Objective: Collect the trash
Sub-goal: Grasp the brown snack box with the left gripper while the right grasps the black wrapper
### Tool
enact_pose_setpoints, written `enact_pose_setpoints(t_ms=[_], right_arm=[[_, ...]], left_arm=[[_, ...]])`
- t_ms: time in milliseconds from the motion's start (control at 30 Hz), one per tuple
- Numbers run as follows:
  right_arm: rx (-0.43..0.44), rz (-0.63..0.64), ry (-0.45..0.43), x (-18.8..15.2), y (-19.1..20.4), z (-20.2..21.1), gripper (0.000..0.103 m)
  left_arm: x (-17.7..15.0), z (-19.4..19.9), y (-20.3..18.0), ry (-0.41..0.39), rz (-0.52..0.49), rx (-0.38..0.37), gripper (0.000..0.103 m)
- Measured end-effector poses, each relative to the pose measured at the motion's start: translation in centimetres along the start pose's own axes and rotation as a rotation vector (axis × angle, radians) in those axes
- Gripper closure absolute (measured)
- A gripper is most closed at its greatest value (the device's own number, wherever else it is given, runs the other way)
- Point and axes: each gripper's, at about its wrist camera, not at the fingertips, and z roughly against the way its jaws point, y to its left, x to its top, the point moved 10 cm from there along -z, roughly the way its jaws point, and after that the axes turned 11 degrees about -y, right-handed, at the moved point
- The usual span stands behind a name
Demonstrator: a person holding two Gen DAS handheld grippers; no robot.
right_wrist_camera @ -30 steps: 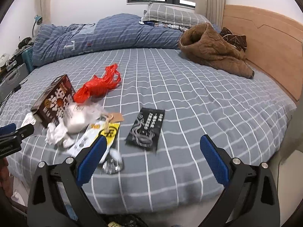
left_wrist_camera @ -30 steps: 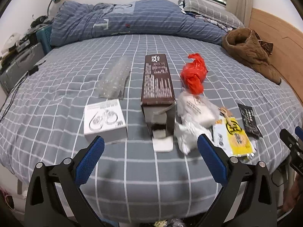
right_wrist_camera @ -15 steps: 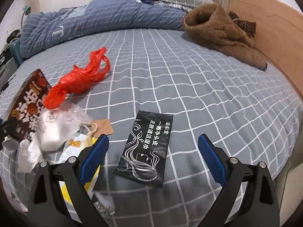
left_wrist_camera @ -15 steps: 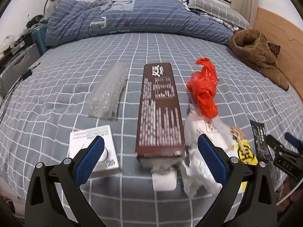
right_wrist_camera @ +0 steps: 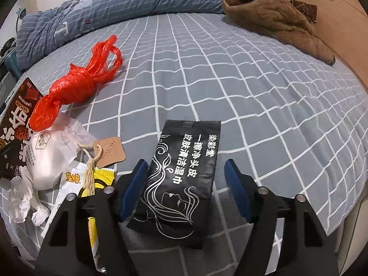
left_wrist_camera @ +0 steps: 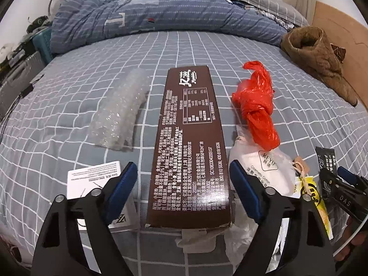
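- Both grippers have come down and in toward the trash since the earlier frames, and their jaws have just been closing.
- Grey checked bed (left_wrist_camera: 207,46) carries all the litter; a brown jacket (right_wrist_camera: 271,11) lies near the headboard.
- Left gripper (left_wrist_camera: 184,193) straddles the near end of the long brown box (left_wrist_camera: 191,142); blue pads sit just beside its sides with small gaps, gripping nothing.
- Right gripper (right_wrist_camera: 186,188) brackets the black wet-wipe packet (right_wrist_camera: 181,174), partly open, its pads apart from the packet's edges.
- Bubble wrap (left_wrist_camera: 119,112) lies left of the box, the red plastic bag (left_wrist_camera: 257,105) right.
- Below the red bag, a white pouch (left_wrist_camera: 266,170) sits beside the box.
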Motion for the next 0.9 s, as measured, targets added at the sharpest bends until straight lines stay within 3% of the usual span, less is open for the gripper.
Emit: enact_pose_setpoints(t_ms=[67,233,500,633,900], right_arm=[[0.006,0.007,0.007,-0.1,0.3,-0.1,0.046],[-0.005,0.009,0.016,-0.3,0.5,-0.2,0.05],[-0.01,0.036,0.015,-0.3,0.7,-0.1,0.058],[0.005,0.047,0.014,-0.3,1.3,0.1,0.071],[0.005,0.053,-0.005,0.2,1.4,0.8,0.072]], left_arm=[[-0.2,-0.2,-0.1,0.005,-0.001,-0.002,0.034],[-0.7,-0.4,-0.7,0.017,-0.004,-0.038,0.054],[-0.7,-0.3,-0.9,0.006,-0.012,-0.036,0.059],[-0.7,-0.1,-0.8,0.001,-0.008,-0.033,0.06],[-0.4,1.0,-0.5,-0.02,-0.012,-0.032,0.06]])
